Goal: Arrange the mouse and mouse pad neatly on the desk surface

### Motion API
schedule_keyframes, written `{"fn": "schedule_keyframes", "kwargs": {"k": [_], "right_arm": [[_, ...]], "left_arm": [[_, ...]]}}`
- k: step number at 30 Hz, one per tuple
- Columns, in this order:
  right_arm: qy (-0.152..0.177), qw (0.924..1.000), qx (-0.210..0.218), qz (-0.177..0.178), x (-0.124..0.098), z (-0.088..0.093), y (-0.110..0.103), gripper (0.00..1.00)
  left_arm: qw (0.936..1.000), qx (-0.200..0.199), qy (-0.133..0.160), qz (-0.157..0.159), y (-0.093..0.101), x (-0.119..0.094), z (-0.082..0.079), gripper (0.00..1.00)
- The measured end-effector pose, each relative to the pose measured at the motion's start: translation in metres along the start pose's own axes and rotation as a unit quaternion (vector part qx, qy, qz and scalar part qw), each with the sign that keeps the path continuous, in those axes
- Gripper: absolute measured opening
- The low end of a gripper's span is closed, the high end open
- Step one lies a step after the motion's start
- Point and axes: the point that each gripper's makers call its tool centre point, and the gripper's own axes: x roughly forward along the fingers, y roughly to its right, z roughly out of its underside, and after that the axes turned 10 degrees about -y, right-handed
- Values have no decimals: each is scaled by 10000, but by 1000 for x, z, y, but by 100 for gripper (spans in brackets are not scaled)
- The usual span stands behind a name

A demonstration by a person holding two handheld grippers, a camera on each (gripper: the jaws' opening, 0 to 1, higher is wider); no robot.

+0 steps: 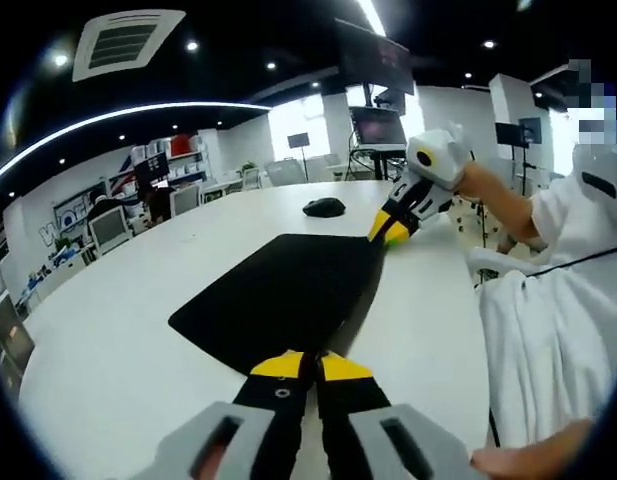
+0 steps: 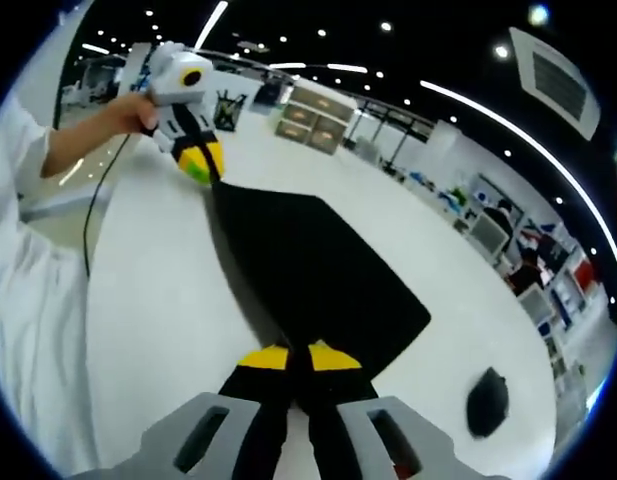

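On the white worktop [image 1: 118, 350] we've got both grippers, left gripper [image 1: 310, 366] and right gripper [image 2: 297, 357], clamped on opposite corners of the black mouse pad [image 1: 283, 295]; mouse [image 1: 324, 207] sits beyond it. We're squaring the pad; next, probably lay it flat.

both views are bright and evenly lit from above by small ceiling spotlights [image 1: 192, 45] and long light strips [image 2: 508, 125], with daylight glaring white through the far windows [image 1: 293, 120] in the left gripper view. the white table [image 1: 118, 340] reflects the light softly, and the mouse pad [image 2: 318, 270] throws a faint shadow along its edge. fisheye distortion bends the room and strips toward the edges, and the distant background is soft and slightly blurred.
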Motion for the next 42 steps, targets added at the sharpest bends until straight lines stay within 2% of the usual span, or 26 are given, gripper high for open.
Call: {"fn": "schedule_keyframes", "kwargs": {"k": [10,16,24,27,33,37,39,42], "right_arm": [[68,9999,120,-19,-1,1,-1,5],[45,10000,-59,27,-2,1,-2,6],[236,9994,216,-93,-3,0,1,10],[374,9968,568,-409,-6,-2,-8,20],[540,9941,744,-584,-8,-5,-14,32],[683,9922,873,-578,-12,-12,-11,39],[717,9917,909,-557,-14,-13,-9,40],[752,9909,972,-543,-16,-15,-6,40]], "left_arm": [[10000,-6,-46,28,0,2,5,6],[10000,-68,18,32,1,1,5,6],[9999,-71,127,72,3,-2,2,7],[9996,-87,267,-67,-2,-5,0,13],[9978,-329,543,-189,-11,-15,-2,24],[9966,-513,515,-391,-17,-17,0,41],[9961,-582,520,-420,-18,-17,1,45],[9946,-792,538,-395,-20,-19,1,46]]}}
